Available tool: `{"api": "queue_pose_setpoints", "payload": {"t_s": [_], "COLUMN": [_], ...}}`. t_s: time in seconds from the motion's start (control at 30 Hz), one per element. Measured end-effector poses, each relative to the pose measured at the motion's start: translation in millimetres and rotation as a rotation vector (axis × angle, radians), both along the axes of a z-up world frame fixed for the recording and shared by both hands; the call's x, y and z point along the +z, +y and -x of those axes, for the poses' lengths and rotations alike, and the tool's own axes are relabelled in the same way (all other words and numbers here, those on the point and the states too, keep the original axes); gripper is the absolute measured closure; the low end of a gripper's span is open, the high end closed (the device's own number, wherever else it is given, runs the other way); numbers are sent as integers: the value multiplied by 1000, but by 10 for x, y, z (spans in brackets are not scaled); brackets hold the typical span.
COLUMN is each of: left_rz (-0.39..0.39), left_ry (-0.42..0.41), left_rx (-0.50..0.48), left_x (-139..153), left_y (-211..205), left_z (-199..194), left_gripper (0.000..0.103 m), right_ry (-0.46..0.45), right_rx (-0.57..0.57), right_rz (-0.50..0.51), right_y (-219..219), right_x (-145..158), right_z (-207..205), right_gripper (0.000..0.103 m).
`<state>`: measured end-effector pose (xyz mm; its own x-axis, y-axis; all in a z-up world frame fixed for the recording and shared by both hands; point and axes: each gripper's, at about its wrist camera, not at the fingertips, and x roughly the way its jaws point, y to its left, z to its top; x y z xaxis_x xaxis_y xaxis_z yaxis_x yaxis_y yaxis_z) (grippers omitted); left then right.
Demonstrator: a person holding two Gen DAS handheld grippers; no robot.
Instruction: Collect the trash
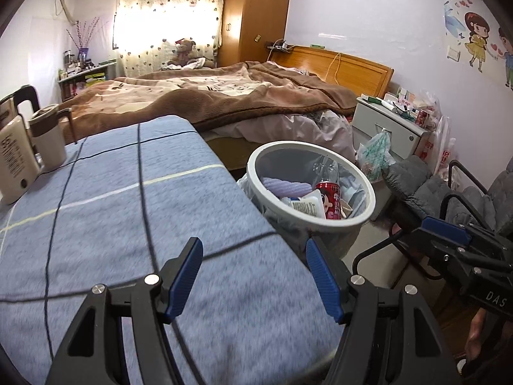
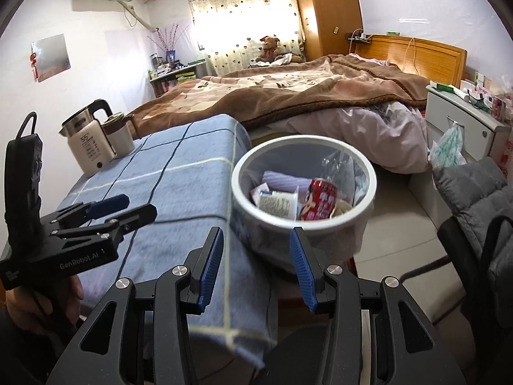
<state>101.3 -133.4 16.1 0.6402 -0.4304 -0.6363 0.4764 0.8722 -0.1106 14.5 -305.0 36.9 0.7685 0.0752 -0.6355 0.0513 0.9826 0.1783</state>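
A white round trash bin (image 1: 365, 215) stands on the floor beside a table covered with a blue checked cloth (image 1: 112, 218). It holds a red can (image 1: 332, 200), a white packet (image 1: 304, 207), a clear plastic bottle (image 1: 327, 168) and a purple item (image 1: 287, 187). The bin (image 2: 250, 207) and red can (image 2: 320, 203) also show in the right wrist view. My left gripper (image 1: 255, 276) is open and empty over the cloth's right edge. My right gripper (image 2: 256, 269) is open and empty just in front of the bin.
A white kettle (image 2: 88, 150) and a mug (image 2: 120, 138) stand at the cloth's far left corner. A bed with a brown blanket (image 1: 224, 96) lies behind. A white nightstand (image 1: 388, 125) with hanging bags and a grey padded chair (image 1: 449, 192) are to the right.
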Motion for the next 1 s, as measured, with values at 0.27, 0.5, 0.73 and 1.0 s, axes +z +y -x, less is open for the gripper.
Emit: {"api": "queue_pose_setpoints", "payload": {"t_s": [0.27, 0.5, 0.73, 1.0], "left_rz": [11, 23, 20, 27], "left_ry": [-5, -19, -32, -11], "left_rx": [8, 18, 34, 39], "left_x": [-53, -26, -30, -71], "left_y": [146, 246, 308, 332], "left_z": [302, 508, 625, 599], "left_gripper": [34, 34, 34, 34], "right_ry": [4, -13, -31, -25], "right_rx": [1, -3, -7, -3], "right_rz": [29, 51, 84, 83], "right_y": [103, 186, 265, 280], "right_x": [-22, 22, 51, 38], "right_z": [318, 506, 573, 548], "right_gripper": [59, 59, 59, 59]}}
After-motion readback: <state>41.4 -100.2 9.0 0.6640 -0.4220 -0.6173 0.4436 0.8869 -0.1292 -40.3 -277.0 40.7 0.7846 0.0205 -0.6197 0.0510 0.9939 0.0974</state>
